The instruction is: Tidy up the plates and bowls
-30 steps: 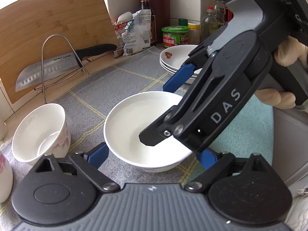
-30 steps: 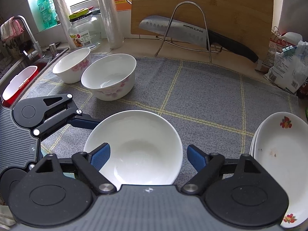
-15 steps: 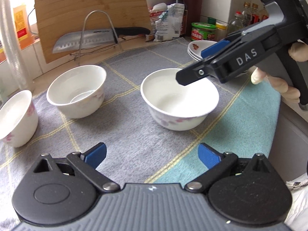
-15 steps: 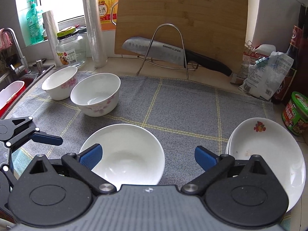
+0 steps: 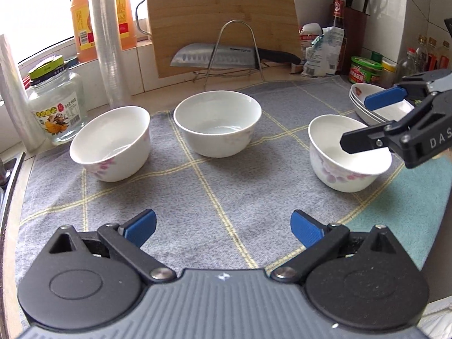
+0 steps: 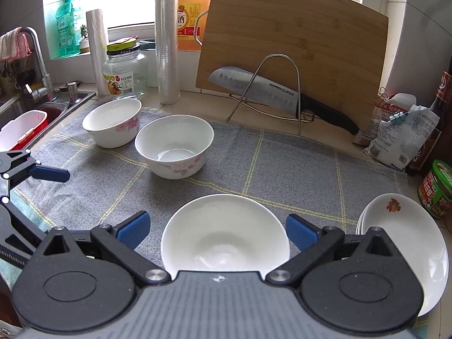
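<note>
White bowl (image 6: 224, 236) between open right tongs (image 6: 217, 227), left tongs (image 5: 223, 227) empty, wide

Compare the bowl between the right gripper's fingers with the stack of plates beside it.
The bowl is deep and steep-walled; the plates are shallow and wide. The bowl stands alone; the plates are stacked. The bowl's inside is plain white, with pink flowers on its outer wall; the top plate has a small red and yellow motif inside, near its rim. The bowl lies between the open right gripper; the plates lie outside it. Both are white and rest on the mat.
</note>
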Demonstrator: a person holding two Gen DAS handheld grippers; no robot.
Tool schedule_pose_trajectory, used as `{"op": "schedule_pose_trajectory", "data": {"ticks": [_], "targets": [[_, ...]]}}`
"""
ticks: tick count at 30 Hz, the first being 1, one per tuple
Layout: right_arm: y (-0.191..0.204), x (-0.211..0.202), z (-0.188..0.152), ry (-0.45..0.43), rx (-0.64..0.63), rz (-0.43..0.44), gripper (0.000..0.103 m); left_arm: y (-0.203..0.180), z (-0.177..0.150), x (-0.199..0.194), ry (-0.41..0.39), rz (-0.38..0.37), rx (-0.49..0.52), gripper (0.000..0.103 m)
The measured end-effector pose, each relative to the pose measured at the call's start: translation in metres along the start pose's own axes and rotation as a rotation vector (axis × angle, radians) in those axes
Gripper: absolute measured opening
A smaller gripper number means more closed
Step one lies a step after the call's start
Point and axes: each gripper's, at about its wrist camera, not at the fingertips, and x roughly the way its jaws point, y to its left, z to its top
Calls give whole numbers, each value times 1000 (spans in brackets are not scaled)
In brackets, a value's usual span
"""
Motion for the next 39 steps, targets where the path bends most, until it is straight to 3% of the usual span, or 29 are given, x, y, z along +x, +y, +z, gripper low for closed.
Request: {"op": "schedule_pose_trajectory", "data": {"ticks": [7,13,18,31,39], "targets": [[-6,9,7,-27,-91,75,103,-1,18,6,17,81,-13,101],[-23,24,13,-34,-110,161,103,5,44,14,32,103,-98,101],[-21,35,17,-33,-144,169,103,7,62,18,22,106,-92,101],[-2,51,27,-15,-179,135,103,22,113,50,22,-34,37,101],[13,63,37,12,-203,119,103,34,133,81,89,-134,52,101]]}}
